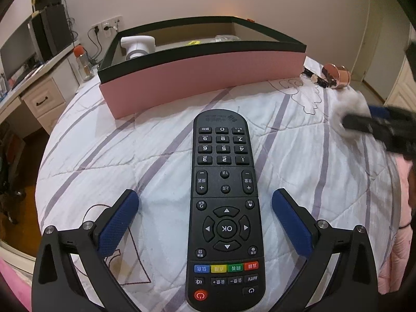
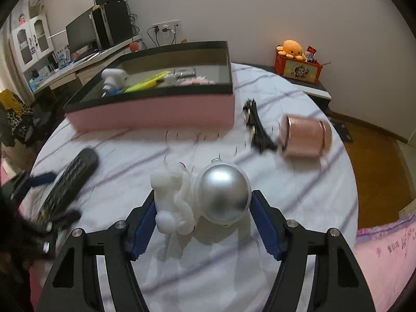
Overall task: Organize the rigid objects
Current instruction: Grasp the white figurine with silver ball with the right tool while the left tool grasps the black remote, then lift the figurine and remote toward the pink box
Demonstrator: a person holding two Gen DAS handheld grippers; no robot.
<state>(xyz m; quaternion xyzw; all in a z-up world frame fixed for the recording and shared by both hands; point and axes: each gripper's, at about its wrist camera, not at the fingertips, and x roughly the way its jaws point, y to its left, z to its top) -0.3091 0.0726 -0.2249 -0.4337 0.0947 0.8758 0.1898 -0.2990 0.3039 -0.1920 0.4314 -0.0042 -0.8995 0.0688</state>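
On the bed, beside the box (image 1: 202,78) | your left gripper (image 1: 205,223) straddles the remote (image 1: 225,208), jaws released | your right gripper (image 2: 202,221) jaws grasp the astronaut figure (image 2: 205,197) for boxing.

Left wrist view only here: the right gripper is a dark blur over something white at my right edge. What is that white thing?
Observer: A white astronaut figurine with a silver helmet.
Operator: Is it gripped?
Observer: Yes, the right gripper has its jaws closed on it, one on the body, the other on the helmet.
Operator: Anything beyond my frame?
Observer: An orange plush octopus sits on a red box by the wall.
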